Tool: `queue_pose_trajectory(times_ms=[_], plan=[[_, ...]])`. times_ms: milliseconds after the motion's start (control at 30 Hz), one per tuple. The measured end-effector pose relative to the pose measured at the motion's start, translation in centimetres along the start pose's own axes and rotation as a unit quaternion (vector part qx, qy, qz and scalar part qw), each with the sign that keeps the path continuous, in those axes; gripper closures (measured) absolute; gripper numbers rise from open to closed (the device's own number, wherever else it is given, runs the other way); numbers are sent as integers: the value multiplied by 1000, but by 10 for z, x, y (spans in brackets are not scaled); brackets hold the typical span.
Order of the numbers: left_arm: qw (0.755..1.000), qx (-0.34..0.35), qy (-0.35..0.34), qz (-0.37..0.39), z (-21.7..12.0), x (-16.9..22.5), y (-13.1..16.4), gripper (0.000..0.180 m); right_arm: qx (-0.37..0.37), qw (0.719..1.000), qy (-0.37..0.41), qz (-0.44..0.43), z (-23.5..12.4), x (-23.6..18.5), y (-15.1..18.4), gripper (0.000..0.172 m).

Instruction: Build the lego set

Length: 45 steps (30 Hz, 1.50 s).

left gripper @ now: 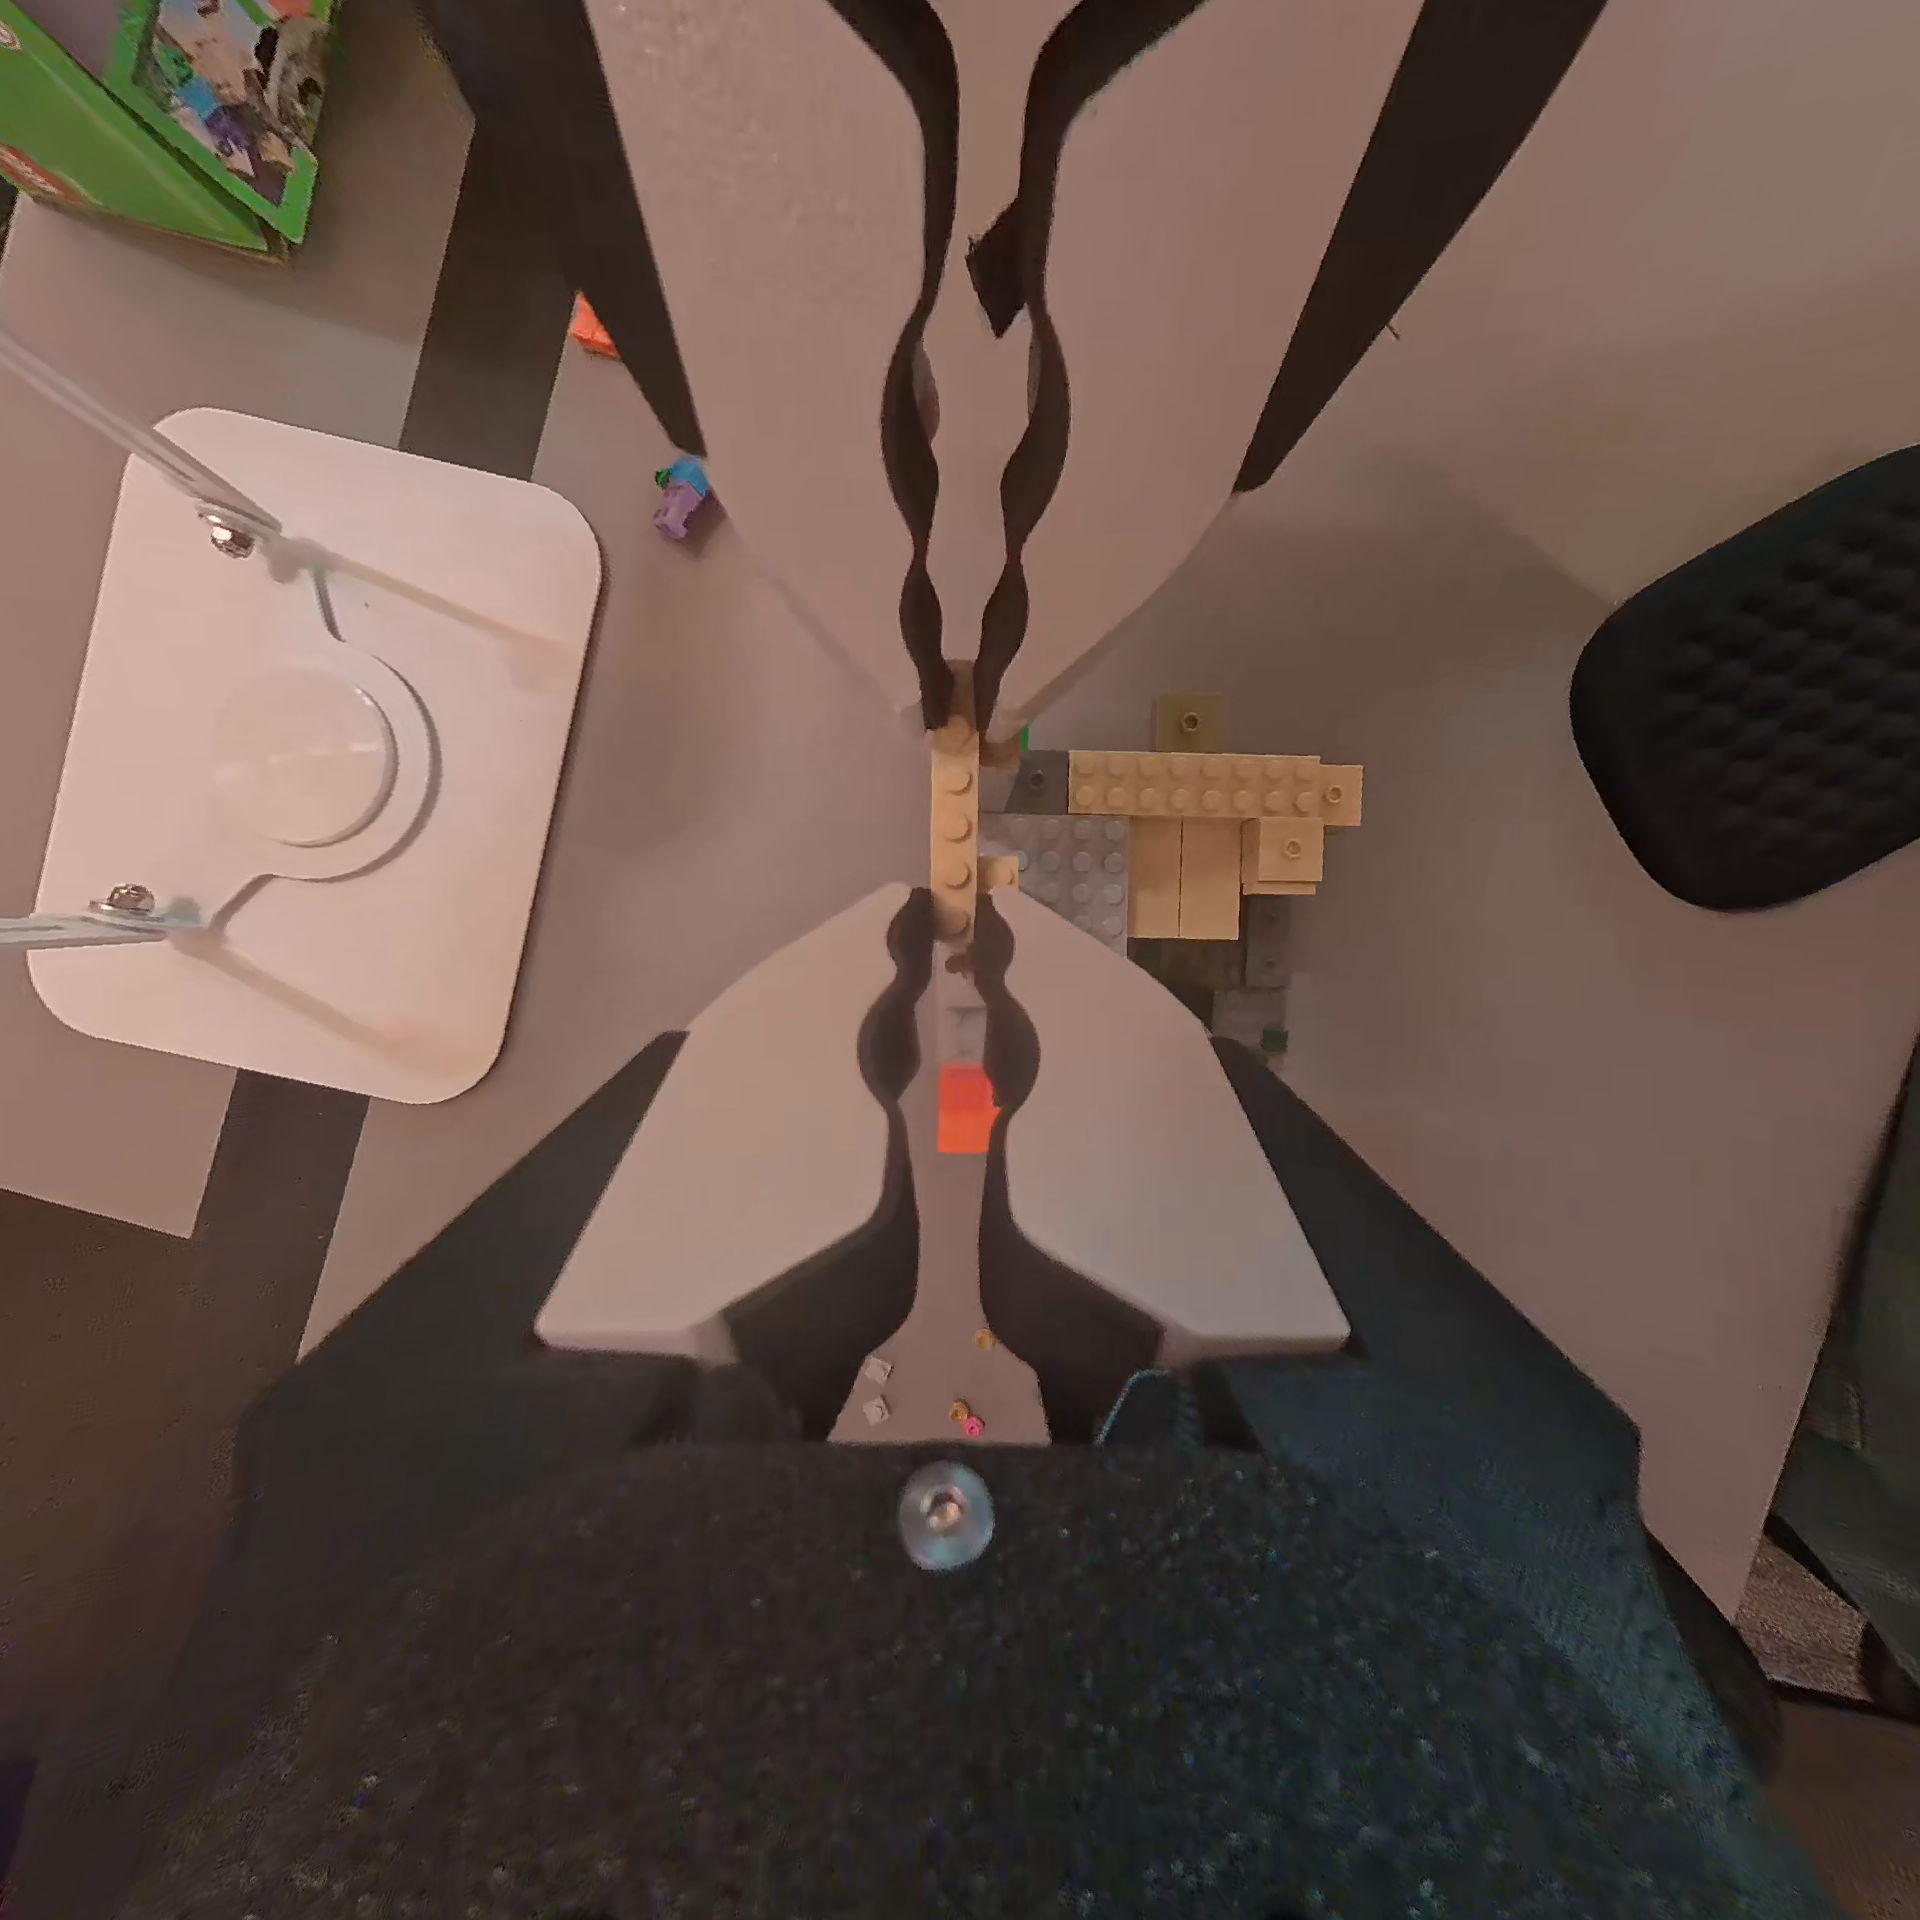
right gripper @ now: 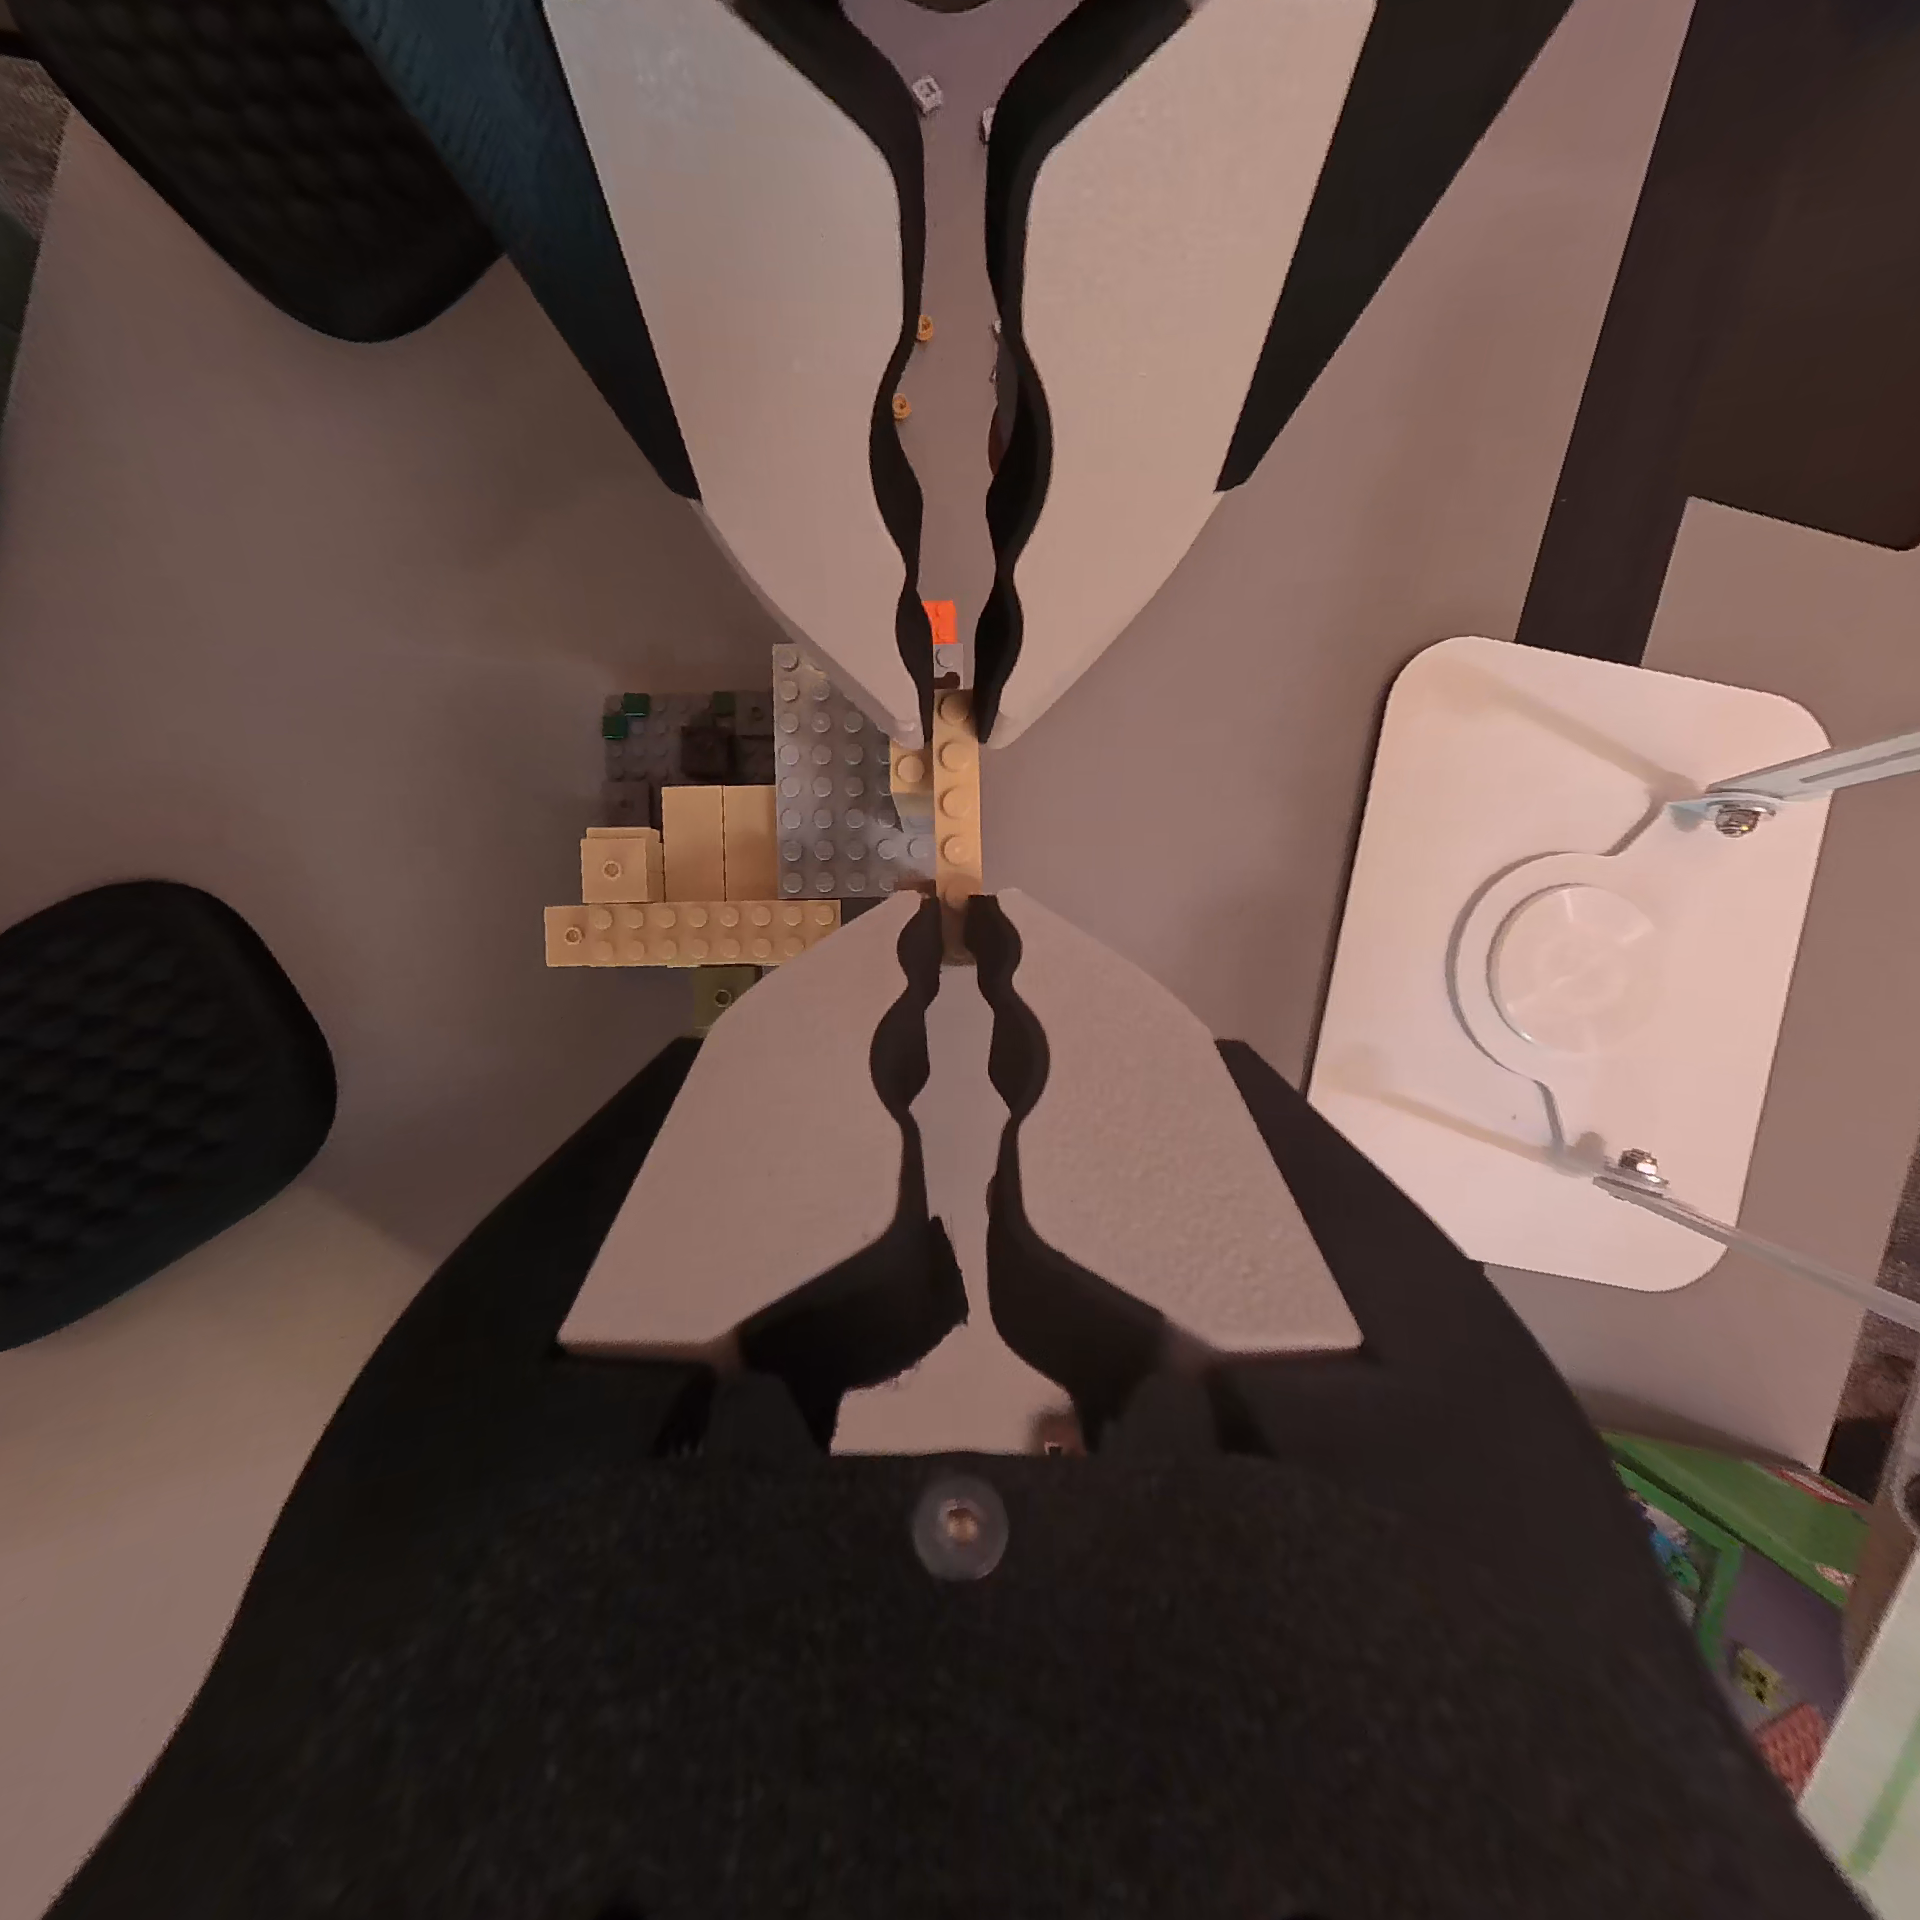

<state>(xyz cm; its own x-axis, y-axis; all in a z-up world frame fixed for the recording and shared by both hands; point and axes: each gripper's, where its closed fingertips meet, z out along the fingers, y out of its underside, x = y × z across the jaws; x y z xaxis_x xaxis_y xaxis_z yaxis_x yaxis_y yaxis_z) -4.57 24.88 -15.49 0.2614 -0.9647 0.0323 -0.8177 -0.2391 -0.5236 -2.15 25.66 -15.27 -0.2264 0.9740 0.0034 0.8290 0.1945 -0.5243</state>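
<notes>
A narrow tan studded plate [left gripper: 954,821] lies along the edge of a brick model [left gripper: 1143,862] made of a grey plate and tan bricks on the table. My left gripper [left gripper: 954,920] is shut on the plate's near end, with both black pads against its sides. My right gripper [left gripper: 966,717] comes in from the opposite side and is shut on the plate's far end. In the right wrist view the same plate [right gripper: 956,800] runs from my right gripper [right gripper: 956,914] up to my left gripper [right gripper: 951,727], next to the model [right gripper: 821,790]. An orange brick [left gripper: 966,1112] lies under the left fingers.
A white stand base [left gripper: 312,748] with metal legs sits beside the model. A black padded armrest [left gripper: 1766,675] is on the other side, and the right wrist view shows two armrests [right gripper: 156,1112]. A green box [left gripper: 156,114] and small loose pieces [left gripper: 684,499] lie farther off. The tips of both grippers are at nearly the same place. About 15 cm separates my left fingertips from the orange brick [left gripper: 966,1112].
</notes>
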Motion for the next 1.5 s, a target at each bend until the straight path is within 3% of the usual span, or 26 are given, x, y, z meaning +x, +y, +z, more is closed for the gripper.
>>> queue_pose_trajectory(times_ms=[167,233,367,467,600,767,900,967,1067,1500], plan=[[1000,27,-7,2,-2,1,-2,173,4,999,44,1,-3,1,-1,164],[998,66,-11,-13,-9,0,-6,162,36,996,76,13,-12,-1,-5,144],[987,153,-43,-32,-26,-1,-5,158,142,977,147,63,-31,-22,-11,121],[976,201,-67,-48,-24,2,9,150,179,948,215,153,-19,-44,5,105],[952,274,-117,-68,-24,8,28,152,218,883,302,285,20,-76,32,100],[923,349,-136,-91,-25,29,45,163,193,826,387,361,63,-95,52,107],[915,364,-155,-86,-18,42,57,167,193,799,391,414,86,-91,53,111],[908,375,-163,-86,-15,44,61,168,174,802,400,408,91,-84,56,118],[906,380,-158,-97,-8,43,69,168,161,806,412,394,91,-77,60,148],[900,389,-155,-120,-3,37,86,170,169,813,395,393,77,-25,85,154]])
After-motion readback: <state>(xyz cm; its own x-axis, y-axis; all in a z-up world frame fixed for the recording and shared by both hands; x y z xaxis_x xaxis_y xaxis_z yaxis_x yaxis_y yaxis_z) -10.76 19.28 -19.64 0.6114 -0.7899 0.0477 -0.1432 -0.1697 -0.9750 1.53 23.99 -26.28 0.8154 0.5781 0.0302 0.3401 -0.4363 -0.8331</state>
